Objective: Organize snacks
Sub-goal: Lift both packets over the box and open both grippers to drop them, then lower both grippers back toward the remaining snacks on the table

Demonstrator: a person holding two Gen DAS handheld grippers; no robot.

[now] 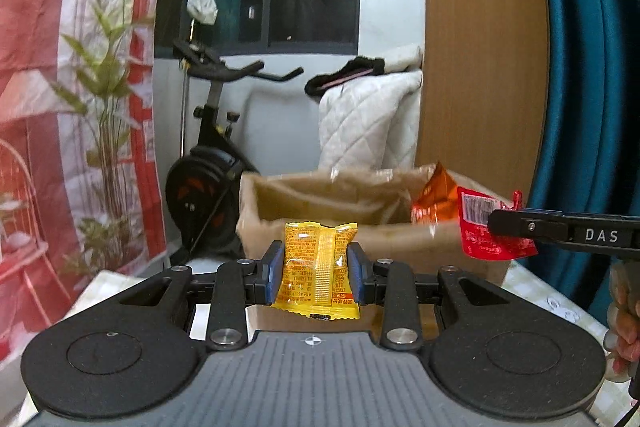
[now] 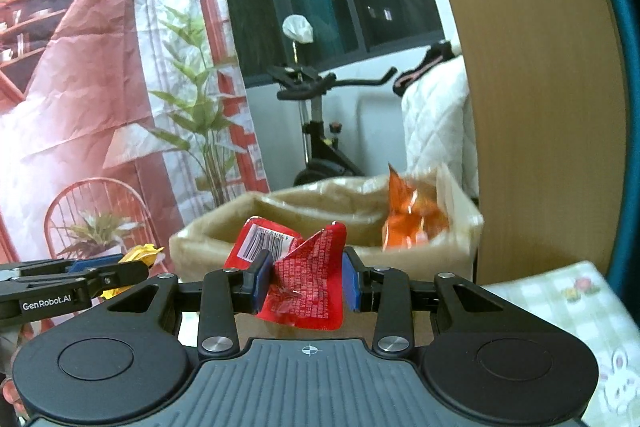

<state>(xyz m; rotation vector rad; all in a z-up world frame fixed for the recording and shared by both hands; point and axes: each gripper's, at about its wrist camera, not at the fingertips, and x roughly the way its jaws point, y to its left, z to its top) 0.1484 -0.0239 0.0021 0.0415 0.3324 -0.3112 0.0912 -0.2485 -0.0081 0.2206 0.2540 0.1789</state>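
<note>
cardboard box (image 1: 320,203) behind tongs-held yellow (image 1: 320,271), red packets (image 2: 308,283)

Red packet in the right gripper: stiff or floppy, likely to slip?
Probably floppy: the red packet is crumpled and folded between the right gripper pads. Likely light, since it stays up. Its glossy film may slip.

You hold yellow packet (image 1: 320,269) upright, crumpled red packet (image 2: 306,285) right; orange bag (image 2: 412,217) in far box (image 2: 224,227).
</note>
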